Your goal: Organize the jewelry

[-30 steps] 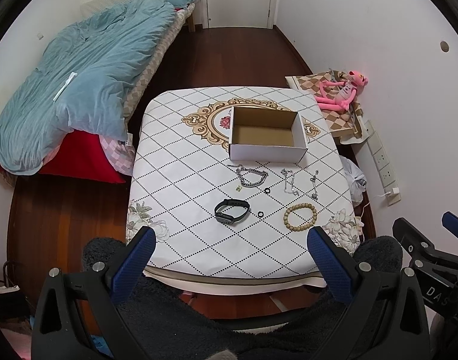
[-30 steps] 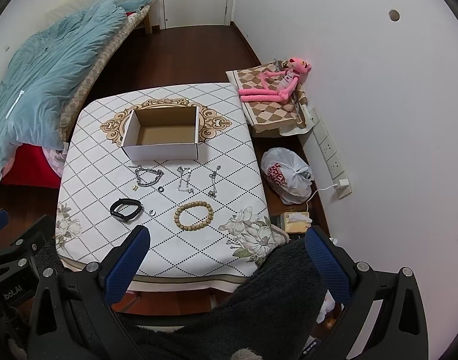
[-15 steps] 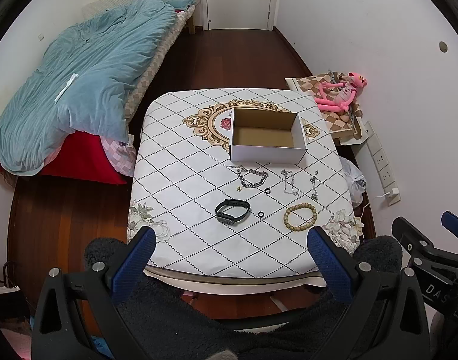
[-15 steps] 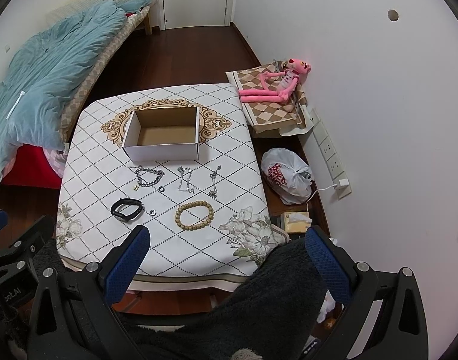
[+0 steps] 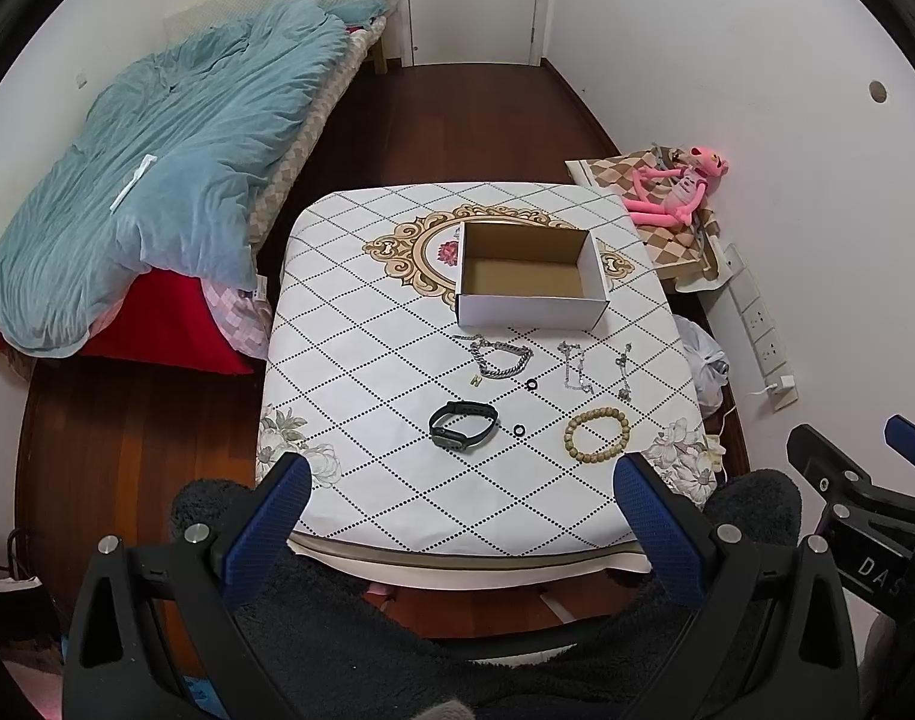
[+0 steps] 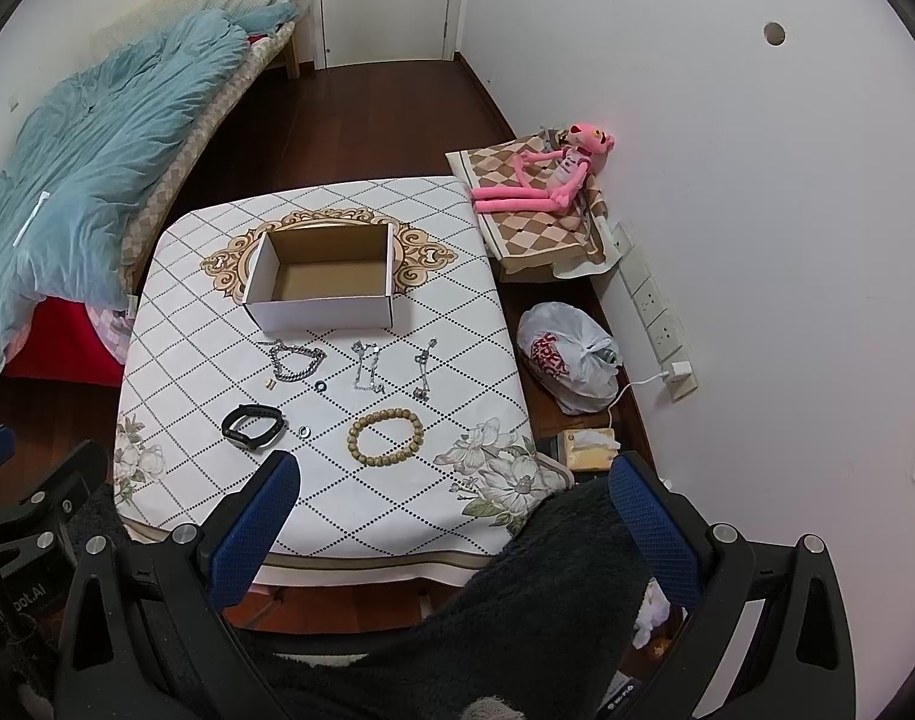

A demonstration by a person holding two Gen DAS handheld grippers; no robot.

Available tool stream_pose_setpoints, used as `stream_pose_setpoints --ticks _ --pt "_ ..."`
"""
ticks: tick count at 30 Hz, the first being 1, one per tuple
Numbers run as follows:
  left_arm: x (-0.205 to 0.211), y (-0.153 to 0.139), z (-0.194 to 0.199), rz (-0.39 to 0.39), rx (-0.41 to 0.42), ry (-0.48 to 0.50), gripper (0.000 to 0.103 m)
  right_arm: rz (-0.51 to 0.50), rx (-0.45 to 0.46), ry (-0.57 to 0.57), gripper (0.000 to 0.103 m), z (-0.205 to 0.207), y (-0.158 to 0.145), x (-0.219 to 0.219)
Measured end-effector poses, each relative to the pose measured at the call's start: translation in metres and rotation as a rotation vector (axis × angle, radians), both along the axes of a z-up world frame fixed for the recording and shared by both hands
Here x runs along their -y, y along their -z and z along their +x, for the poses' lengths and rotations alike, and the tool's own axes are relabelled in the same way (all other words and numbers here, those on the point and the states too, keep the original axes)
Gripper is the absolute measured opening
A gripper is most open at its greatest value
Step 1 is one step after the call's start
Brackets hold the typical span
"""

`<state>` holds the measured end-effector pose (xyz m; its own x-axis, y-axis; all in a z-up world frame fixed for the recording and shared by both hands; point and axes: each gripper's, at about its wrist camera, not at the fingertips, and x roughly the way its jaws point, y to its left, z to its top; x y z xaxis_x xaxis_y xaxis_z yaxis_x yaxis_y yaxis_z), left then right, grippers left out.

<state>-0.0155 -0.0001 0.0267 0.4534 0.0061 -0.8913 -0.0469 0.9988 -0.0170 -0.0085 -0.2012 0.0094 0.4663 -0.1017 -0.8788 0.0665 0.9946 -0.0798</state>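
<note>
On the table (image 5: 361,372) the jewelry lies loose before the empty box (image 5: 532,306) — black band (image 5: 463,425), bead bracelet (image 5: 597,438), chains. Both tongs, left gripper (image 5: 463,516) and right gripper (image 6: 451,516), hang wide apart, holding nothing — best drop low and straddle one piece squarely

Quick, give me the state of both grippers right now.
Left gripper: open, holding nothing, above the near edge of the table.
Right gripper: open, holding nothing, also back from the jewelry.
</note>
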Motion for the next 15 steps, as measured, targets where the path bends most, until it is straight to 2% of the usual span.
stream_pose_setpoints --ticks 15 --pt "0.0004 -0.0062 -0.0013 0.002 0.013 0.004 0.103 -0.002 0.020 -0.001 0.103 -0.0024 -0.0069 0.0005"
